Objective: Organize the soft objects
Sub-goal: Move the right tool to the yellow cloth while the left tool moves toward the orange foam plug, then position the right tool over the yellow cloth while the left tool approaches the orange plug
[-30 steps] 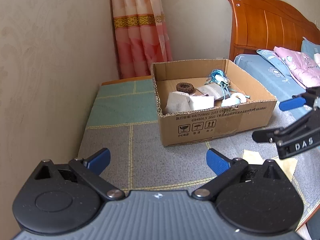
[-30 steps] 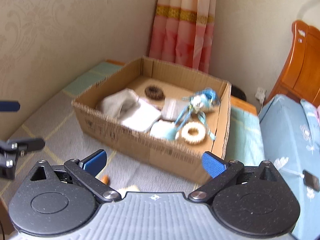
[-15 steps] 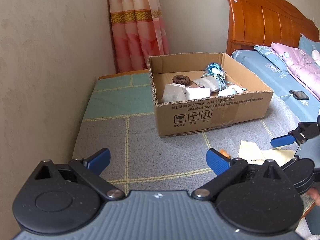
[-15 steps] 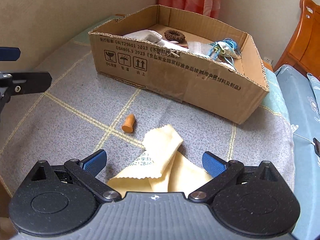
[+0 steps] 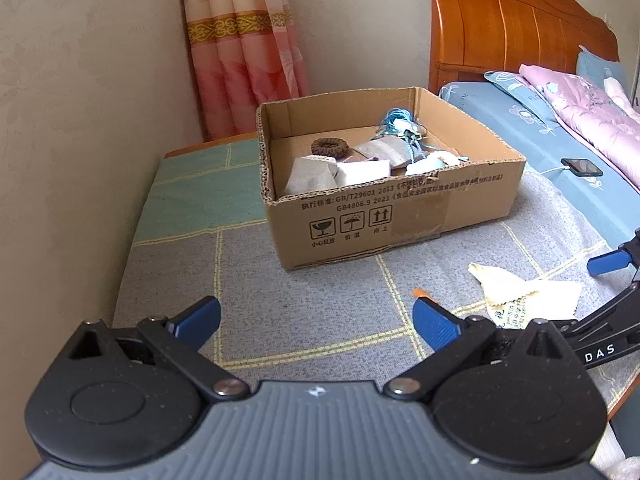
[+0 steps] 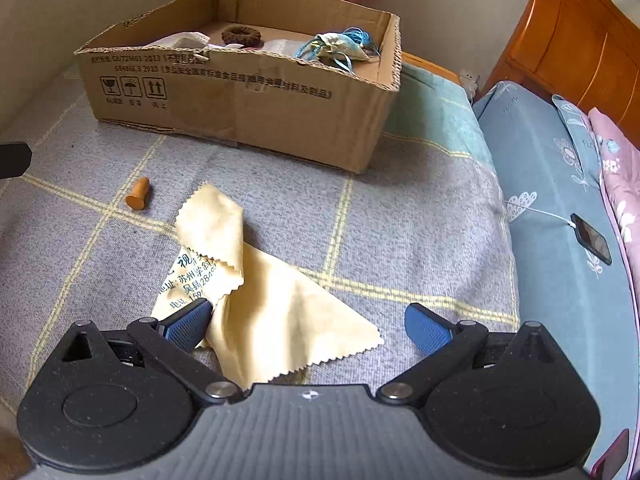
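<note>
A crumpled yellow cloth (image 6: pixel 256 292) with printed text lies on the grey checked blanket. My right gripper (image 6: pixel 308 326) is open just above its near end, jaws wide on either side of it. The cloth also shows in the left wrist view (image 5: pixel 520 296). A small orange cone-shaped piece (image 6: pixel 138 194) lies left of the cloth. A cardboard box (image 6: pixel 240 92) behind holds a brown hair ring (image 6: pixel 241 35), pale cloths and a blue tasselled pouch (image 6: pixel 340 48). My left gripper (image 5: pixel 316 318) is open and empty over bare blanket in front of the box (image 5: pixel 400 208).
The wall runs along the left side. A pink curtain (image 5: pixel 240 48) hangs behind the box. To the right is a bed with a blue sheet (image 6: pixel 560 200), a phone on a cable (image 6: pixel 592 238) and a wooden headboard (image 5: pixel 512 28).
My right gripper has dropped from above the box and moved back and down to the yellow cloth. My left gripper has pulled back slightly from the box.
</note>
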Available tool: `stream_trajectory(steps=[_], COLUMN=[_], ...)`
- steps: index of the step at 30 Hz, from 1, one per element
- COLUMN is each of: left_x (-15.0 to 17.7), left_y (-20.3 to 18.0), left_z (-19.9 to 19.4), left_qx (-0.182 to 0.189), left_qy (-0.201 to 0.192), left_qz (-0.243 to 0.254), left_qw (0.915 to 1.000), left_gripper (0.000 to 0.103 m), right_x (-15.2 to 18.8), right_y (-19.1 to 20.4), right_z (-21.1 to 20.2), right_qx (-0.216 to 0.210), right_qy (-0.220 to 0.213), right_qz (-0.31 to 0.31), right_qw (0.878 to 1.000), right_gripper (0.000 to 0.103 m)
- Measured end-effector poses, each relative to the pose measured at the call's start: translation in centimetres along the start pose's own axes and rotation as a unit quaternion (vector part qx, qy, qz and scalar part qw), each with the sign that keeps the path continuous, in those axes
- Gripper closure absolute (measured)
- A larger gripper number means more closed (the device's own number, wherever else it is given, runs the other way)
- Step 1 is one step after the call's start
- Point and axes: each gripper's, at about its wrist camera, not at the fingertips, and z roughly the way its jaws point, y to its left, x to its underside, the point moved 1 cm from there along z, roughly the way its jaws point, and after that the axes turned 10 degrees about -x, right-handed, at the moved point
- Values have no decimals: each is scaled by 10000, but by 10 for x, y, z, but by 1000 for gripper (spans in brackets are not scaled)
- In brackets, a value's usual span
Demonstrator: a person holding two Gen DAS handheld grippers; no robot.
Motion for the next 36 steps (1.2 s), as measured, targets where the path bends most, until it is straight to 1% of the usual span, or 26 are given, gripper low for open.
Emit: stream_trajectory(steps=[3,7,10,13,17,19,23,27,28,31,36], left_x=[0,2,4,5,5,5,5,4,3,0,-2], left_y=[-9,-26,-38,-47,-53,-51,-43,-29,-27,-28,-38], left_z=[7,21,32,44,57,58,58,61,63,67,69], left_qx=[223,575,738,863,685,687,483,234,223,340,539], left_qy=[-21,48,180,375,506,529,515,534,537,565,523], left_qz=[161,506,694,815,1017,981,980,838,781,699,738], left_qw=[9996,9971,9947,9922,9912,9914,9927,9948,9953,9954,9944], left_gripper=[1,1,1,1,1,1,1,1,1,1,1], right_x=[3,9,12,16,18,17,18,17,17,17,18], right_y=[-8,-17,-22,-24,-25,-26,-25,-25,-25,-25,-25], right_z=[1,4,6,7,6,5,4,5,6,6,6], right_qx=[-80,-286,-414,-453,-473,-497,-531,-583,-595,-609,-613], right_qy=[-6,-116,-215,-361,-437,-452,-488,-499,-514,-540,-573], right_qz=[116,254,341,269,225,209,162,123,117,107,98], right_qw=[9999,9992,9983,9980,9977,9975,9973,9970,9968,9966,9964], right_gripper=[0,0,0,0,0,0,0,0,0,0,0])
